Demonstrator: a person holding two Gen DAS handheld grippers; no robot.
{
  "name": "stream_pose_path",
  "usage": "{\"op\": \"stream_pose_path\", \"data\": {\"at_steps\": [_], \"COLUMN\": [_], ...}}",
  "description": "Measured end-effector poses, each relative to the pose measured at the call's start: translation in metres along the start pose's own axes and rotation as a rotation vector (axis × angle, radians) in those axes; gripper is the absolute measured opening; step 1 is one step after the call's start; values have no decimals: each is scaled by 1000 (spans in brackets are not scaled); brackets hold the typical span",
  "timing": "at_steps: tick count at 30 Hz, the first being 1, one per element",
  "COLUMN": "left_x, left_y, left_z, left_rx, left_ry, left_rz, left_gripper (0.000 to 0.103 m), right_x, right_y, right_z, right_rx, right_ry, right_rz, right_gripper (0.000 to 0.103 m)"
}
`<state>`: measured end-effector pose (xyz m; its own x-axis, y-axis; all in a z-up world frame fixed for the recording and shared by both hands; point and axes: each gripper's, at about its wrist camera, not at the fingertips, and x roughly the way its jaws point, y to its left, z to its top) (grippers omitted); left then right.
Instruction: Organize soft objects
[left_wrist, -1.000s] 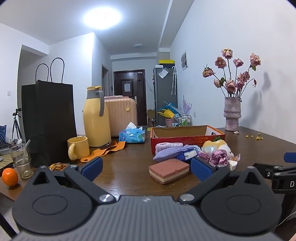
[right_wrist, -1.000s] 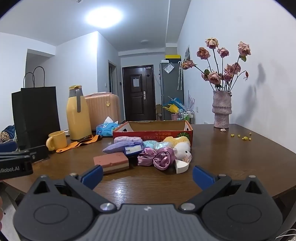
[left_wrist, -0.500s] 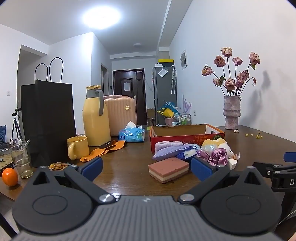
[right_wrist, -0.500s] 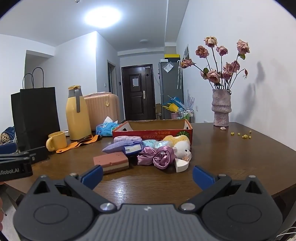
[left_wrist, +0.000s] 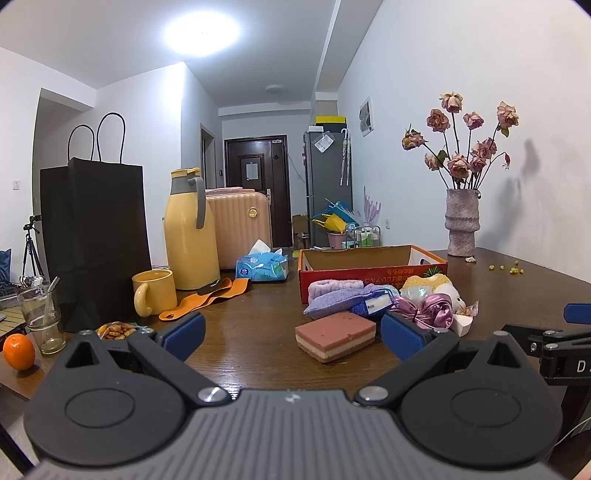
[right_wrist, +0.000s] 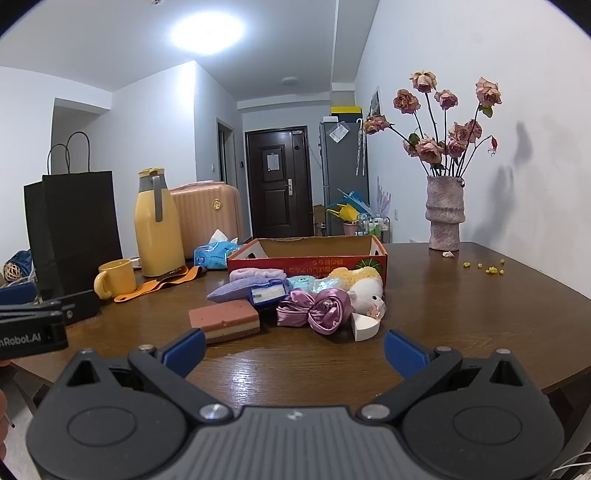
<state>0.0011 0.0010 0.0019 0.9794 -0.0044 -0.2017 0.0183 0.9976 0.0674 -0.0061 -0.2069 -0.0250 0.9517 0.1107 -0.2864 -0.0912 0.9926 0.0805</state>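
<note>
Bench (right_wrist: 480, 314): dark wood, carrying all items listed.

Cardboard box (right_wrist: 306, 260): red-sided, open top, set back from the near edge toward the middle of the bench; nothing shows above its walls. Judged to be the receptacle for the soft items, which lie heaped against its front wall.

Soft items, all outside the box:
- Layered sponge (right_wrist: 224, 320), pink over cream, lying flat and nearest the near edge, just apart from the heap.
- Lilac pouch (right_wrist: 231, 290) with a blue-edged tag, resting on the bench in front of a rolled lilac towel (right_wrist: 256, 275).
- Purple satin scrunchie (right_wrist: 314, 308), at the front of the heap, touching a white plush toy (right_wrist: 365, 293).
- Yellow sponge (right_wrist: 354, 274), leaning on the box wall.

Left hand-held gripper (left_wrist: 291, 334): jaws spread wide, empty, held off the near edge and facing the layered sponge.

Right hand-held gripper (right_wrist: 293, 349): jaws likewise spread, empty, facing the scrunchie.

Status, as judged: sorting not yet begun; both tools are poised for a first pick.

Left end of bench: yellow jug (right_wrist: 157, 229), yellow mug (right_wrist: 116, 278), black paper bag (right_wrist: 74, 229); hard goods, kept aside.
</note>
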Motion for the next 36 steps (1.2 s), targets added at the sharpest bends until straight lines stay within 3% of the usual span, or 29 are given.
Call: {"op": "stream_pose_path", "data": {"at_steps": [36], "left_x": [0], "left_y": [-2], "left_z": [-2], "left_rx": [5], "left_ry": [3], "left_rz": [-3], "left_gripper": [103], "right_x": [-4], "right_y": [-1], "right_z": [1], "right_rx": [2], "right_ry": [-14], "right_rz": [10], "right_gripper": [103]}}
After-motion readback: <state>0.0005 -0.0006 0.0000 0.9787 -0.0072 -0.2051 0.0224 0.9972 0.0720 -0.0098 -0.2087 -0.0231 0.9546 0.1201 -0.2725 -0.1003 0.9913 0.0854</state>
